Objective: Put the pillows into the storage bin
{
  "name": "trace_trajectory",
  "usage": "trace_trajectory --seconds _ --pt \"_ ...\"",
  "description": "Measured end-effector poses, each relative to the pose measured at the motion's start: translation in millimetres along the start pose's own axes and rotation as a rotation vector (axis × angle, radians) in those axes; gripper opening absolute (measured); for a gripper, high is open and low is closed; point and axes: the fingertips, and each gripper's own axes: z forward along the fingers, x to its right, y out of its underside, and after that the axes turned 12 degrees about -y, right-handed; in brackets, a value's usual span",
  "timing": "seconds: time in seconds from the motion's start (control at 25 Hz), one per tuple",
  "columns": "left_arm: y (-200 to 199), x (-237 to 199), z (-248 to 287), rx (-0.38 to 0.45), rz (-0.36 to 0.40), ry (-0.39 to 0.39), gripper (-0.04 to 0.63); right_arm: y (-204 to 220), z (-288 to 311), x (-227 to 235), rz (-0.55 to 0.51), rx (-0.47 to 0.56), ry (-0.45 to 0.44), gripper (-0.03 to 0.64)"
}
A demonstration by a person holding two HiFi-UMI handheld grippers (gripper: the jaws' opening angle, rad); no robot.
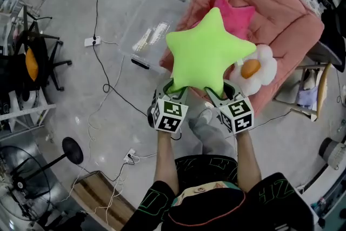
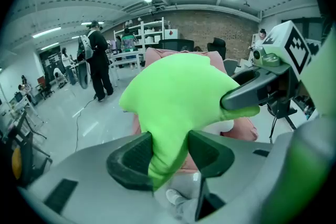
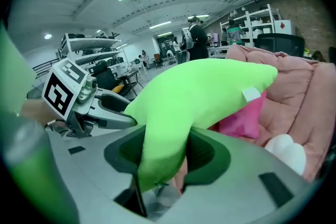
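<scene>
Both arms reach forward side by side; my left gripper [image 1: 177, 92] and right gripper [image 1: 217, 96] each pinch a lower point of the green star pillow [image 1: 208, 51], held in the air near the pink armchair [image 1: 281, 19]

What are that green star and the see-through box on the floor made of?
The green star pillow looks like soft plush fabric over stuffing: it is matte, and it bunches where the left gripper and right gripper pinch its points. The storage bin seems to be clear hard plastic: the floor shows through it and its walls glint.
</scene>
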Motion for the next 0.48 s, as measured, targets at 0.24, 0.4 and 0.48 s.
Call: trace_trajectory --seconds 0.24,0.4,0.48 --pt "9 -73 3 0.001 -0.046 -0.079 0.204 -40 64 -17 -0.052 0.001 -0.083 0.206" --pt "20 -128 17 -0.024 -0.065 -0.101 0.204 -62 118 -25 -0.047 -0.014 -0.119 0.206" --pt "26 -157 27 -0.041 -0.067 -0.106 0.204 -73 149 -27 -0.034 -0.022 -0.134 0.206"
